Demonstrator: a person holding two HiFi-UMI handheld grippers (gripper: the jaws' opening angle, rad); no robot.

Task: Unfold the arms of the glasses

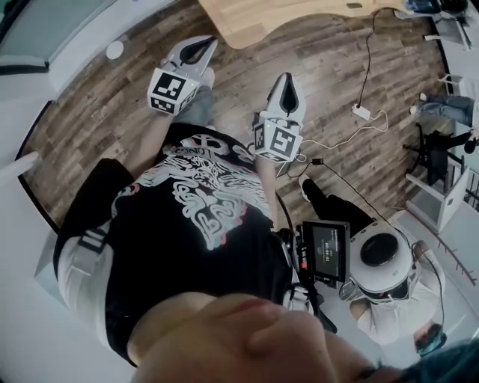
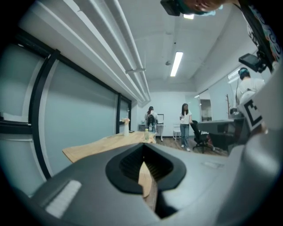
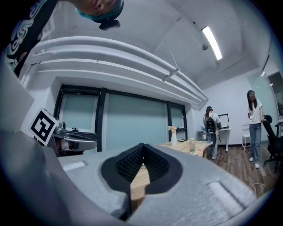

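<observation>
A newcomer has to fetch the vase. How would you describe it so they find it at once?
Look to the light wooden table in front of the glass wall. The vase stands on it: white, slim, with flowers on top, unlike the clear bottle nearby.

A: What is held over the plank floor?
B: The left gripper and the right gripper, side by side, jaws brought together.
A: What is seen beyond?
B: A wooden table edge; a power strip is laid to the right.
</observation>
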